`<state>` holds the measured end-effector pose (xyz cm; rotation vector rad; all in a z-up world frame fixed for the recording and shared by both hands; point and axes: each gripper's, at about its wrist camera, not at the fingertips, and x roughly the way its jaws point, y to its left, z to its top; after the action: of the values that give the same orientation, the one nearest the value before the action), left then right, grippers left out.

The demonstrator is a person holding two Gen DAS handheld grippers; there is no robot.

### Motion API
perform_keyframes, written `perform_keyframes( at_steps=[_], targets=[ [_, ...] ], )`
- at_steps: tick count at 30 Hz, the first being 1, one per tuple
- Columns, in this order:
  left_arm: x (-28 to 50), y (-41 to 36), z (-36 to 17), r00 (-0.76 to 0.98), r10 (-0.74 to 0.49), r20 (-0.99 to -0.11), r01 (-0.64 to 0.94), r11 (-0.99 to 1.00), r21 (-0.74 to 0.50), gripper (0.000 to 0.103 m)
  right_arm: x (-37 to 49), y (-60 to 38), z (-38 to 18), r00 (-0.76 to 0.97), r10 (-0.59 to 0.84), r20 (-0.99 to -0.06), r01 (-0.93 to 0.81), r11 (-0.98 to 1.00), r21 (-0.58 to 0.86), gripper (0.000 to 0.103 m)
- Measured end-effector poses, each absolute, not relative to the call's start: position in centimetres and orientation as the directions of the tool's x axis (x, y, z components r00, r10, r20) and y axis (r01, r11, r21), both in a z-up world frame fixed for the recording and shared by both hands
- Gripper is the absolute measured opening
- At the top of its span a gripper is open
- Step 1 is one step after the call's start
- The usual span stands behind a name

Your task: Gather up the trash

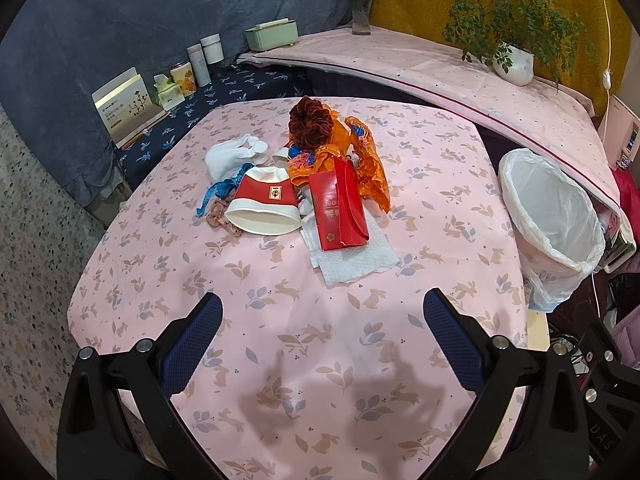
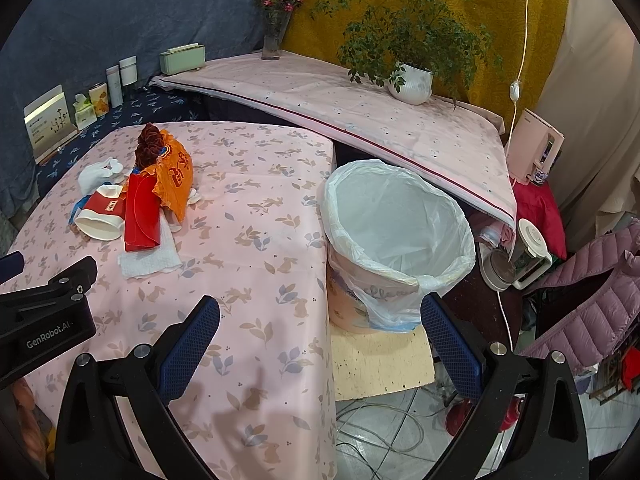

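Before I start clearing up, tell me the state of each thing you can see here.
Left gripper: open, empty.
Right gripper: open, empty.
Bin: upright beside the table, lined, looks empty.
Paper cup: on its side, squashed.
Red envelope: flap open, lying on the napkin.
Napkin: flat, creased.
Orange wrapper: crumpled.

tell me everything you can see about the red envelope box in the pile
The red envelope box is flat, glossy card with a curved flap and gold print. It lies on a white paper towel on the pink tablecloth, beside the tipped paper cup, its far end against the orange wrapper. No gripper touches it.
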<state>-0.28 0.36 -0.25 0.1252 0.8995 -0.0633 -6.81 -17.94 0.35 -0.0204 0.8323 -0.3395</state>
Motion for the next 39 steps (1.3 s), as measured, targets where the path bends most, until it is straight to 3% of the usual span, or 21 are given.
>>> perform_keyframes(
  at_steps=[39],
  targets=[
    [0.0,-0.7,0.6,0.637,-0.005,-0.771,0.106,0.991,0.081,0.096,-6.9,-18.1,0.4,0.618,-0.314,-0.721,0.297,0.942,-0.156,0.096]
  ],
)
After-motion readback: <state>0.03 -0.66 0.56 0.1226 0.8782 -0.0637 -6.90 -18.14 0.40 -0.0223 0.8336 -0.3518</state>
